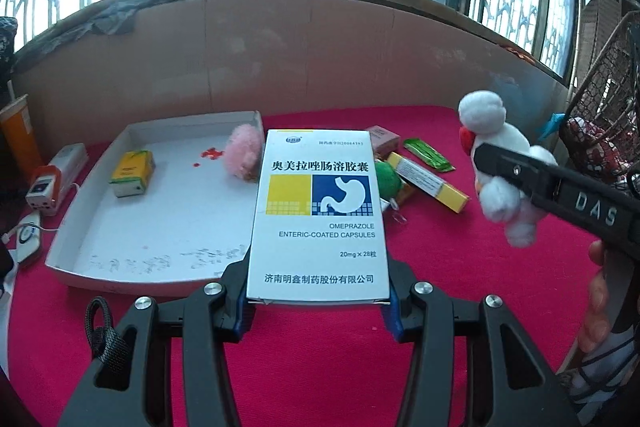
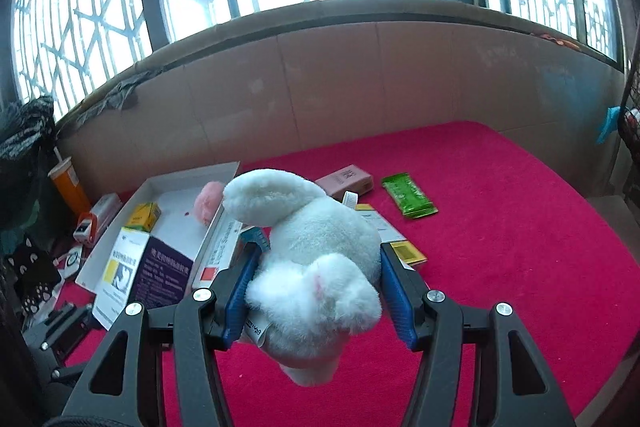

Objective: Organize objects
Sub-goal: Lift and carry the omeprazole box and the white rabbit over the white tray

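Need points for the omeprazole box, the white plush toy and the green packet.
omeprazole box (image 1: 320, 211): left wrist view, middle of its printed front face.
white plush toy (image 2: 320, 259): right wrist view, middle of its furry body.
green packet (image 2: 408, 197): right wrist view, middle of the wrapper.

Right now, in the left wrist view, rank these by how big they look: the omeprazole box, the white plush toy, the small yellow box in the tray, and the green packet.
1. omeprazole box, inflated by nearness
2. white plush toy
3. small yellow box and green packet: too alike to rank
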### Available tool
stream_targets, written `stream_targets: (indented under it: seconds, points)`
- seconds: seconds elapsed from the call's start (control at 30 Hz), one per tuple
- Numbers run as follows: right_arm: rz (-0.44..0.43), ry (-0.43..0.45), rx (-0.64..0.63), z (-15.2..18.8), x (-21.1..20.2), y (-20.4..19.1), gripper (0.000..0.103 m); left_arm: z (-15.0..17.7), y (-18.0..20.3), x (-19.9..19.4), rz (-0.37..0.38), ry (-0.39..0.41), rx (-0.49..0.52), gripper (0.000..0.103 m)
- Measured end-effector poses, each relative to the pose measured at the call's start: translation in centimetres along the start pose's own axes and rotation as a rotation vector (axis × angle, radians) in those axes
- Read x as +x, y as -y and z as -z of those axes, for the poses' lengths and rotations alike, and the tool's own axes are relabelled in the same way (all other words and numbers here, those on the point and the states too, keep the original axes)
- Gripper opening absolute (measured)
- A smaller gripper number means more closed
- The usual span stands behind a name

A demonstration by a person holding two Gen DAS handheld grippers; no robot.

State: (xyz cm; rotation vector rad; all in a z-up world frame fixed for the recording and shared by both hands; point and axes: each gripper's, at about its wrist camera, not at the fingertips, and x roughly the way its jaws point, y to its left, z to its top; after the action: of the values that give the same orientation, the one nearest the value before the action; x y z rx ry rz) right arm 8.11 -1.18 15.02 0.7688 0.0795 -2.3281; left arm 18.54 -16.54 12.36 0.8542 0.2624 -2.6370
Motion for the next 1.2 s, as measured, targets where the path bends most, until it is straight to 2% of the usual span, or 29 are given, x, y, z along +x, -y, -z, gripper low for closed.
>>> stream_targets:
  seconds: [0.23,0.43,0.6,0.9,1.07,1.2]
  points:
    - [-0.029,0.039,-0.028,-1.4,-0.4,-2.8,0.063,-1.3,-2.5,-2.1,-0.037,0.054,-0.034,0.049]
    - [-0.049,0.024,-0.081,-1.4,0.2,-5.5,0.063,-1.3,-4.9,-3.2,-0.083,0.085,-0.070,0.049]
    - [-0.077,0.061,-0.102,-2.5,-0.3,-7.6,0.063,-1.8,-7.5,-4.6,-0.124,0.118,-0.106,0.049]
    - [-0.110,0.001,-0.157,-1.4,1.6,-11.5,0.063,-0.8,-11.4,-4.8,-0.162,0.101,-0.171,0.049]
    - [-0.138,0.033,-0.170,-2.3,1.3,-13.7,0.063,-1.5,-13.5,-6.1,-0.205,0.128,-0.182,0.049]
    - [-0.159,0.030,-0.193,-2.1,1.6,-15.8,0.064,-0.9,-14.5,-6.5,-0.230,0.123,-0.194,0.049]
